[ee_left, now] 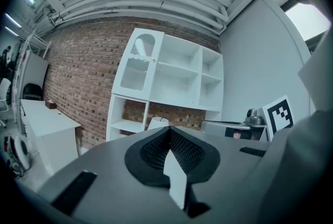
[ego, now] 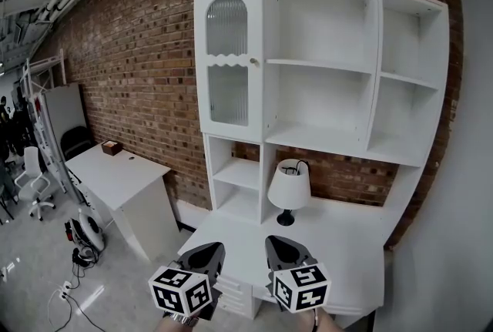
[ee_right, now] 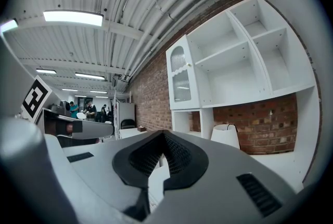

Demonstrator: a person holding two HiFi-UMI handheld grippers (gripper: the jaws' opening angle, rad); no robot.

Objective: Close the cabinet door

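A white hutch cabinet stands against the brick wall. Its arched ribbed-glass door [ego: 228, 61] with a small knob [ego: 254, 61] covers the upper left compartment. The door looks flat against the frame, but I cannot tell whether it is fully flush. It also shows in the left gripper view as the door [ee_left: 136, 64] and in the right gripper view as the door [ee_right: 181, 78]. My left gripper [ego: 206, 252] and right gripper [ego: 281, 246] hover side by side over the desk's front edge, well short of the door. Both are shut with nothing between the jaws, as seen up close on the left gripper [ee_left: 169, 129] and the right gripper [ee_right: 164, 133].
A white lamp [ego: 289, 188] stands on the desk top [ego: 347, 238] under the open shelves [ego: 323, 65]. A separate white table [ego: 115, 172] stands to the left, with office chairs [ego: 35, 180] and cables on the floor beyond. People stand far off [ee_right: 83, 109].
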